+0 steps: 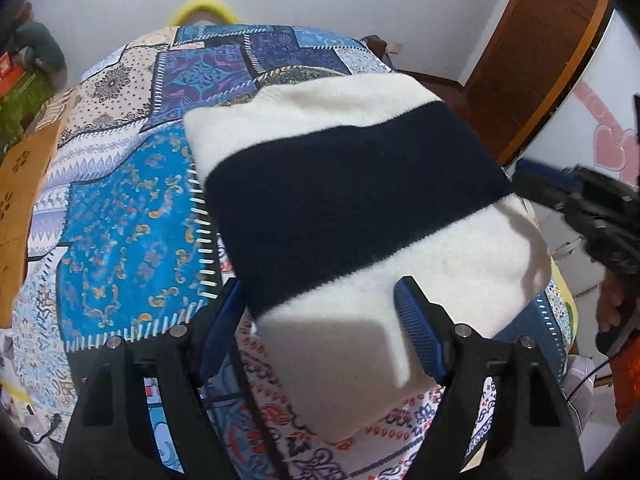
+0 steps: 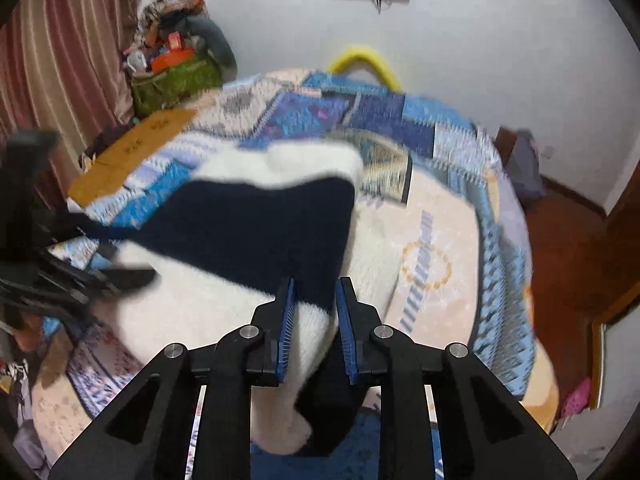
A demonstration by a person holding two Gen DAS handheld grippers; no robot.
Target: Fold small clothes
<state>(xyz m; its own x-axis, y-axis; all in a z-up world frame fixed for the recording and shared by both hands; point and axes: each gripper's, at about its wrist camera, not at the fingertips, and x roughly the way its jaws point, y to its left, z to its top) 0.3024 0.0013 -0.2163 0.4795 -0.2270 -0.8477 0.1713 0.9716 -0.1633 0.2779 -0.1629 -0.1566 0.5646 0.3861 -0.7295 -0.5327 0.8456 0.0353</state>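
Left wrist view, left to right: orange board (image 1: 18,184) at bed edge; patchwork blue bedspread (image 1: 132,216) covering bed; folded cream sweater (image 1: 360,216) with broad navy band lying on bedspread, long axis running from near right toward far left, navy band crossing it; brown door (image 1: 536,52) beyond, at right.

Left hand-held gripper (image 1: 320,304): jaws spread wide, straddling near end of sweater, one finger beside its left edge, other finger over cream part; nothing clamped.

Right wrist view, left to right: pink curtain (image 2: 60,52); green basket (image 2: 176,80) heaped with oddments against wall; yellow hoop (image 2: 368,60) behind bed.

Right hand-held gripper (image 2: 316,284): jaws narrowed, sweater's near edge, cream and navy, bunched between the blue pads (image 2: 286,336); view blurred, so firmness of grip cannot be told.
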